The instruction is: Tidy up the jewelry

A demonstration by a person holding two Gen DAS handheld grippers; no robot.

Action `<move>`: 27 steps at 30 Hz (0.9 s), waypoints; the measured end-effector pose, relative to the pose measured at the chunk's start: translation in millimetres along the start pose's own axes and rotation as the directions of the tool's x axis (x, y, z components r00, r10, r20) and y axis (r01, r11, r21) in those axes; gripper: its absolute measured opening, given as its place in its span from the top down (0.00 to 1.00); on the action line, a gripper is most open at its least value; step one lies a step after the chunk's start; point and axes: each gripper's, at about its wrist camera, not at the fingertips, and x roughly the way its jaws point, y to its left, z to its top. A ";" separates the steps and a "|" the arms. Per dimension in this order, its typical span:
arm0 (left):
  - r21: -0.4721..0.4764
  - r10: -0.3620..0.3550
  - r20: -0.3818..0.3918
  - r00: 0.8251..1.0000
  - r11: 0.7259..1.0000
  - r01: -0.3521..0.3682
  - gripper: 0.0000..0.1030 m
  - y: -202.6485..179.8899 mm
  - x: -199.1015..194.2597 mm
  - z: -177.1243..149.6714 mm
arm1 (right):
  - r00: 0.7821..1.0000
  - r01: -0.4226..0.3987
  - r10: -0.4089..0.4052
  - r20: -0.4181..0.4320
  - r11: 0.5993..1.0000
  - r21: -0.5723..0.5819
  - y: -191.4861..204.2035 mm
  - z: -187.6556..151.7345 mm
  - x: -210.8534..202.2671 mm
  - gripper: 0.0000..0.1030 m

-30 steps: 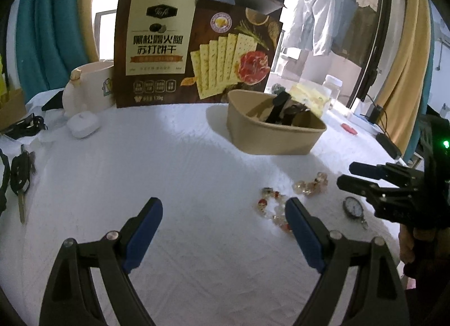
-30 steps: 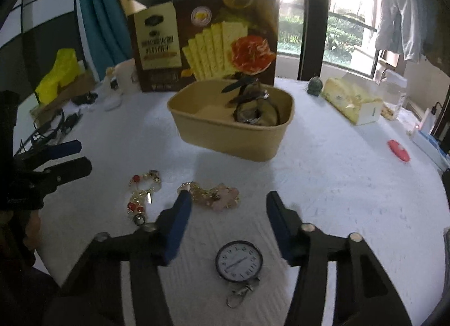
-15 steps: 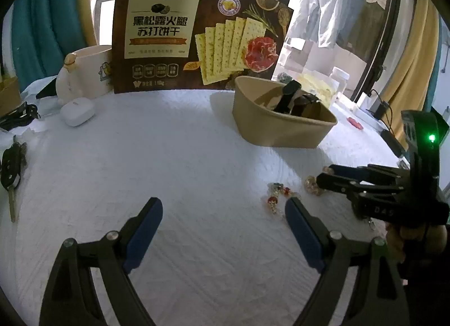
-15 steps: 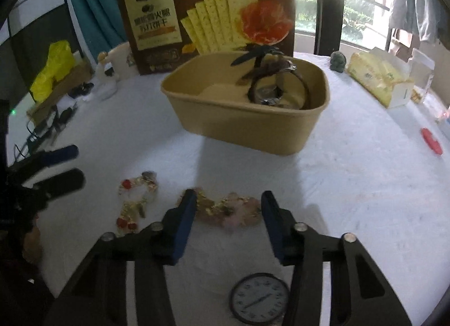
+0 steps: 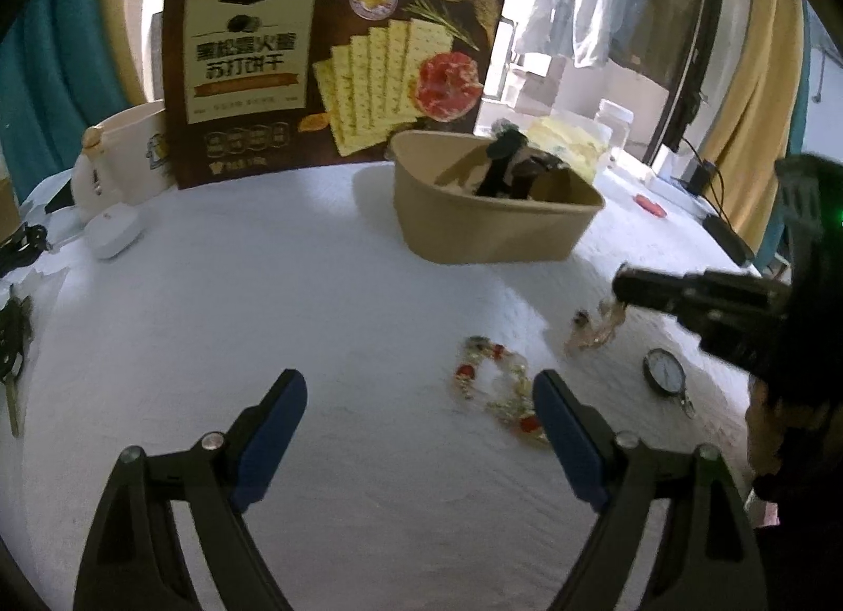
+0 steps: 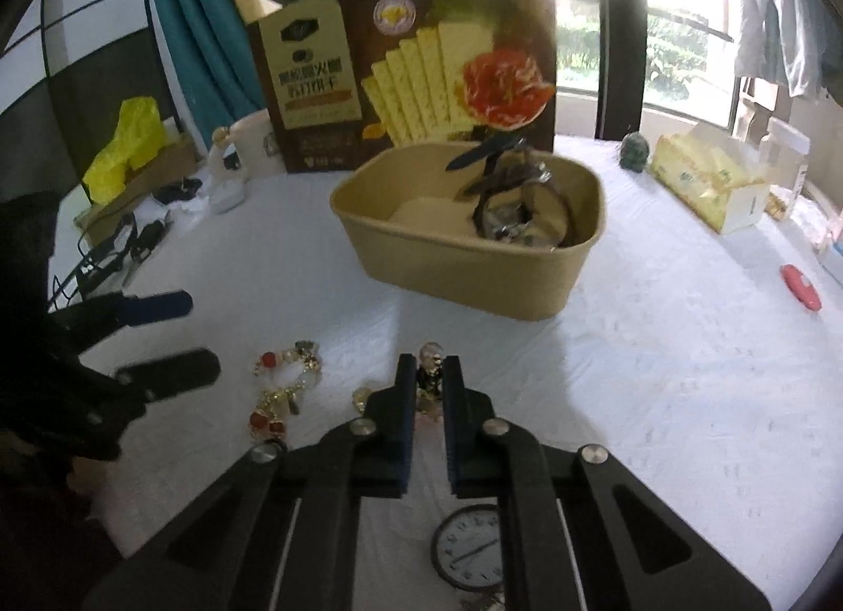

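Table covered in a white cloth. Far left edge: keys and cables, a white mug, a small white case. Behind them a cracker box stands upright.

Left gripper hovers low over the cloth, jaws wide apart though they have just been closing a little; nothing between the pads. The red-beaded bracelet lies flat on the cloth just inside its right finger, not gripped.

Centre: tan paper bowl, already holding a dark-strapped watch and similar pieces.

Right of the red bracelet: the pale pink-and-gold bracelet. Right gripper has just been closing and now stands pinched down on it; from the right wrist view a bead and dark link show between the pads, the remainder trailing to the cloth on the left. Whether it is fully clear of the table I cannot tell.

Below the right gripper: a round pocket watch lies face up, untouched.

Step in hand: pick of the pale bracelet. Next, by my reading: lift clear, carry over the bowl rim, release. Dangling strand may snag on the rim; a thin pinch may slip. Red bracelet and pocket watch remain.
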 end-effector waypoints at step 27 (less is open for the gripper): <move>0.109 -0.023 -0.084 0.996 0.994 0.032 0.91 -42.4 18.4 4.3 | 0.989 0.043 -0.060 0.135 0.991 0.123 -57.1 -23.9 -63.5 0.92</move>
